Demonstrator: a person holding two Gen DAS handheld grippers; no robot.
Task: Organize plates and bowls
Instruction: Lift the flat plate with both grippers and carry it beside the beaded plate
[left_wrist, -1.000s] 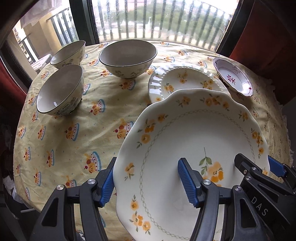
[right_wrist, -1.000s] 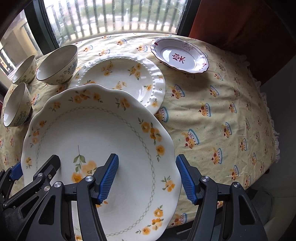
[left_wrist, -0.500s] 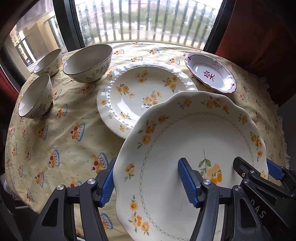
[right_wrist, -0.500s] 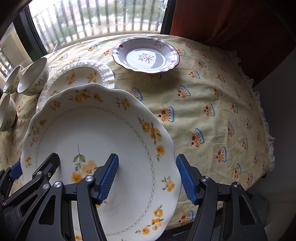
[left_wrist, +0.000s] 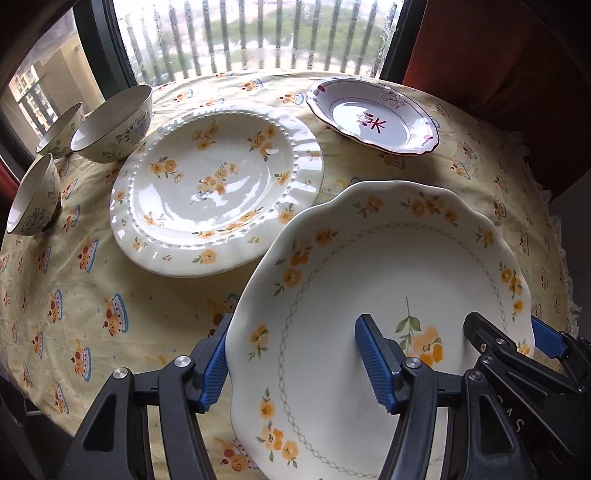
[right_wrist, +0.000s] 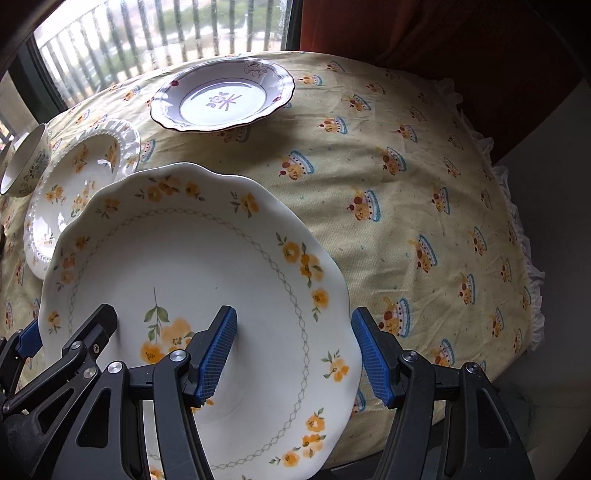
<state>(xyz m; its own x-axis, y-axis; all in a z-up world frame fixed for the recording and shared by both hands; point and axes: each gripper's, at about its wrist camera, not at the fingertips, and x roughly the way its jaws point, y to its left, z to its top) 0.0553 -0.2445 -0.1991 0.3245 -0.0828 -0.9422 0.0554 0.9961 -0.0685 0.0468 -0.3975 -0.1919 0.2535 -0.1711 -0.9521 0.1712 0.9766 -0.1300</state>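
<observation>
The big scalloped plate (left_wrist: 388, 295) is up off the tabletop (right_wrist: 424, 192), with the left claw (left_wrist: 291, 362) clamped on its 9 o'clock rim and the right claw (right_wrist: 291, 354) clamped on its 3 o'clock rim. It could slip and crack if either claw lets go early (each holds only the rim). The ribbed flower plate (left_wrist: 218, 192) at 11 o'clock sits close and could get bumped. The red-trimmed dish (left_wrist: 373, 118) is at 12, three bowls (left_wrist: 110, 129) at 10.
</observation>
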